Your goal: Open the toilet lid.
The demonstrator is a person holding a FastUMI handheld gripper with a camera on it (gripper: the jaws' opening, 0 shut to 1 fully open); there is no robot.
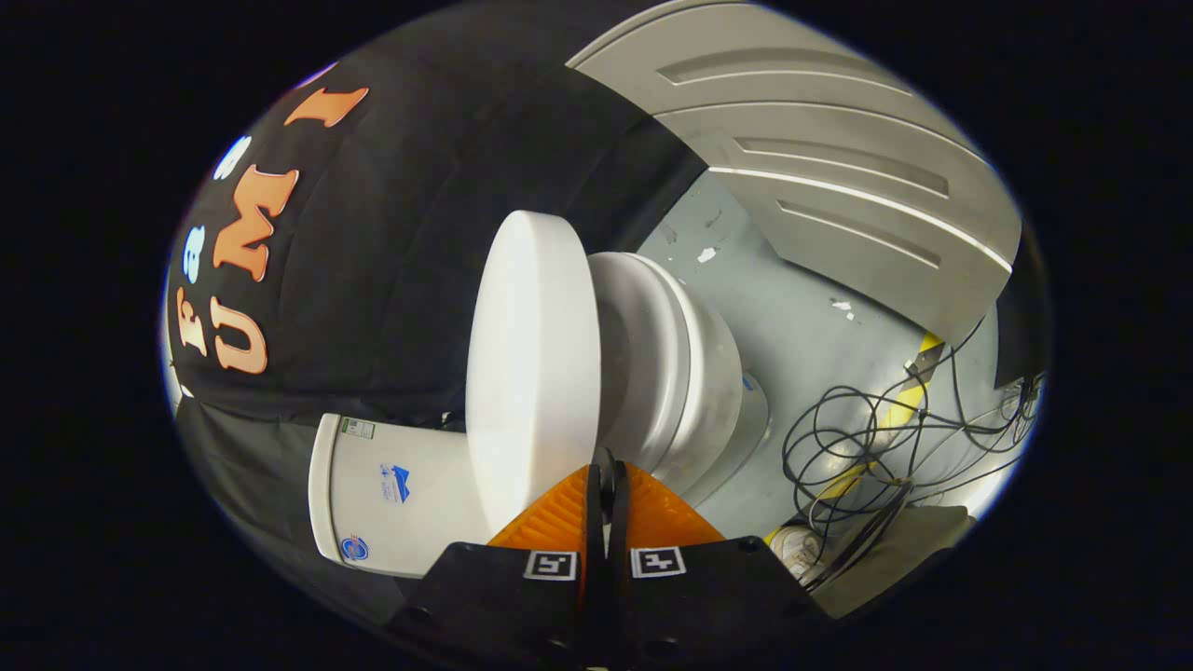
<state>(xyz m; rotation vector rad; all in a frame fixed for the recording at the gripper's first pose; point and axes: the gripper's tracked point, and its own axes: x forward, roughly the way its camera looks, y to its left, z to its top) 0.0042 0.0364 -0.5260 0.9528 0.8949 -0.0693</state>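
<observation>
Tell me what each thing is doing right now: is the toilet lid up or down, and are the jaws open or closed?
toilet lid: raised off the bowl, standing open.
toilet bowl: uncovered, rim showing beside the lid.
tank: closed, its top in place.
gripper: jaws shut together, tips at the lid's edge, nothing visibly between them.
cables: lying loose and tangled on the floor.

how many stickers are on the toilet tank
3 on the tank: a small label by its lid end, a blue logo at mid-face, and a round badge below. The raised toilet lid and closed gripper may hide others.
</observation>
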